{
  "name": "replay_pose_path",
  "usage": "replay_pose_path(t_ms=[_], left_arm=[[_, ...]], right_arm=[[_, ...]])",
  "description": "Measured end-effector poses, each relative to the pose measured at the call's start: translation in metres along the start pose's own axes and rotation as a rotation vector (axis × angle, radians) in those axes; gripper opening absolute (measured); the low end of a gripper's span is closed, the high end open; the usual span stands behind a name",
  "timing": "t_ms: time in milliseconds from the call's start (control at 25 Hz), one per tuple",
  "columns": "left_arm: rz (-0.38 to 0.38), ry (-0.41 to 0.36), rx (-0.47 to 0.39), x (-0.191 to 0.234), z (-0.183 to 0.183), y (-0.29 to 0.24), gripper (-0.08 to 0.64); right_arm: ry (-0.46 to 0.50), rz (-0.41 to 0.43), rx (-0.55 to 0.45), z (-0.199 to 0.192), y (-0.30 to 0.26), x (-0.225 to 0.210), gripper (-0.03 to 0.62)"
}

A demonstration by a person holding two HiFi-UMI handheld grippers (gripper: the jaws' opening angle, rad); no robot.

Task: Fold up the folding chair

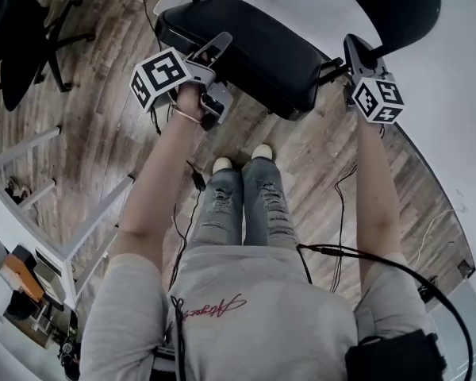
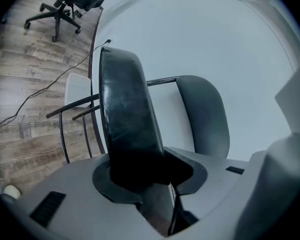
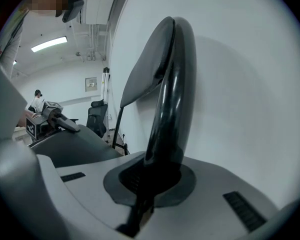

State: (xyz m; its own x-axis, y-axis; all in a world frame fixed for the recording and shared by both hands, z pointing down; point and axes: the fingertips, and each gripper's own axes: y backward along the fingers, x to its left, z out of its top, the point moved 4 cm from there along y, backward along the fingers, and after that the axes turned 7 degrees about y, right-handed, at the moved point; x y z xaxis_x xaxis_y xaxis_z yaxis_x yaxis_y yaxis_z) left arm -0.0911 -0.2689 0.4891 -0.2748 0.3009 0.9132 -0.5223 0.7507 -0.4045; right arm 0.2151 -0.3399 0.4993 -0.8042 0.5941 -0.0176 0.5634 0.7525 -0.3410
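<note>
the left gripper (image 1: 213,52) is clamped partway closed on the edge of the black seat (image 1: 258,38), and the right gripper (image 1: 355,50) is closed tight on the backrest (image 1: 397,6) rim. the folding chair (image 1: 289,74) stands on the wooden floor (image 1: 103,125) by a white wall (image 1: 460,94).

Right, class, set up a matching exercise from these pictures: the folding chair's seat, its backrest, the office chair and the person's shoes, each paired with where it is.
Things:
1. seat
2. backrest
3. office chair
4. shoes

Places:
A. gripped by the right gripper
B. on the wooden floor, top left of the head view
C. gripped at its edge by the left gripper
D. side by side on the floor, just below the seat in the head view

Pairs: 1-C, 2-A, 3-B, 4-D
</note>
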Motion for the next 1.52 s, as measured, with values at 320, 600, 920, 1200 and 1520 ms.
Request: replay_pose_path(t_ms=[320,600,920,1200,1520], left_arm=[[0.077,0.052,-0.018,-0.047,0.012,-0.05,0.176],[0.208,0.045,0.01,-0.081,0.022,-0.095,0.193],[0.26,0.084,-0.02,-0.1,0.028,-0.131,0.204],[0.282,0.076,-0.006,-0.106,0.033,-0.141,0.209],[0.236,0.082,-0.031,-0.106,0.034,-0.138,0.216]], right_arm=[[0.054,0.006,-0.011,0.014,-0.001,-0.009,0.017],[0.082,0.003,-0.026,0.024,-0.003,-0.018,0.015],[0.12,0.026,-0.038,0.029,-0.005,-0.026,0.015],[0.137,0.041,-0.045,0.032,-0.009,-0.025,0.015],[0.012,0.058,-0.198,0.096,0.01,-0.04,0.017]])
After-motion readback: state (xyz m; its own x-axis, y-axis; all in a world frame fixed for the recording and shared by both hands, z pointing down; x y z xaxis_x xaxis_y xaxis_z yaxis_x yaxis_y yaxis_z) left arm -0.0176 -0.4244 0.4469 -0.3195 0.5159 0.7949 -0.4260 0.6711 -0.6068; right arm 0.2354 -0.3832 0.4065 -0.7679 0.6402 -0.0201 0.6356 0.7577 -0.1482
